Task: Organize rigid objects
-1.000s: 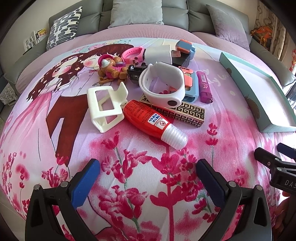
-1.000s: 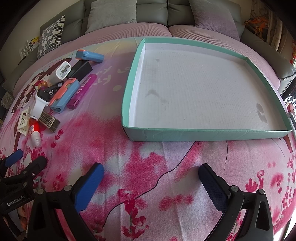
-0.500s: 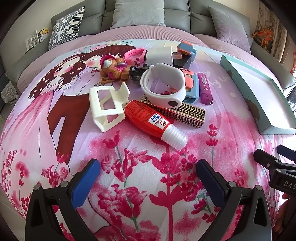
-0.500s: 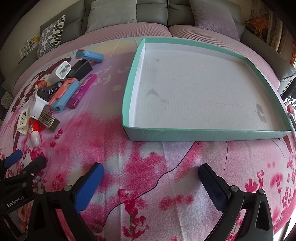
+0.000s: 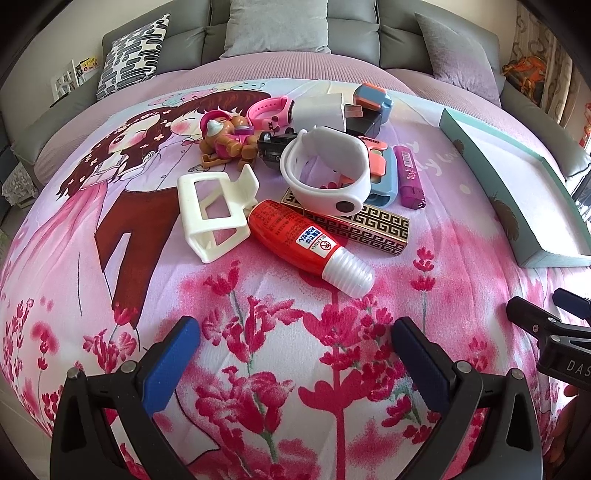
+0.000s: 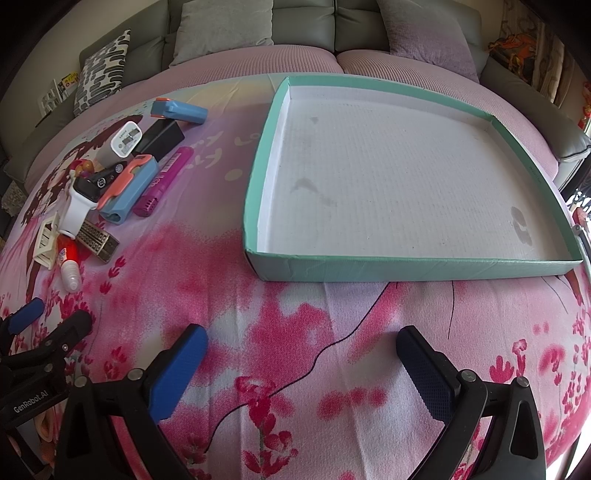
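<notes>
Left wrist view showed the pile of small rigid objects on the bed, with the red glue bottle [image 5: 308, 243] as its nearest piece, lying on its side with the white ribbed cap toward the camera. Touching the bottle's upper end on the left was a white plastic frame [image 5: 214, 214]. Behind the bottle lay a gold-patterned box [image 5: 364, 225], and on that box rested a white wristband [image 5: 327, 171] curled into a ring. Further behind the bottle sat a blue and orange case [image 5: 384, 173] with a purple lighter [image 5: 408, 175] beside it, then a brown toy figure [image 5: 227, 138], a pink watch [image 5: 267, 110] and a white charger [image 5: 319, 110]. Well to the right of the bottle stood the teal tray [image 6: 443, 266], shallow, white inside, holding nothing.

All of it sat on a floral pink bedspread [image 5: 277, 332], with grey cushions [image 5: 277, 26] at the far edge beyond the bottle.

Nearer than the bottle, the left gripper [image 5: 295, 347] hung above the bedspread with its blue-padded fingers [image 5: 171, 363] spread wide apart and nothing between them. Right wrist view showed the right gripper [image 6: 301, 356] in front of the tray, its fingers likewise wide apart and empty.
</notes>
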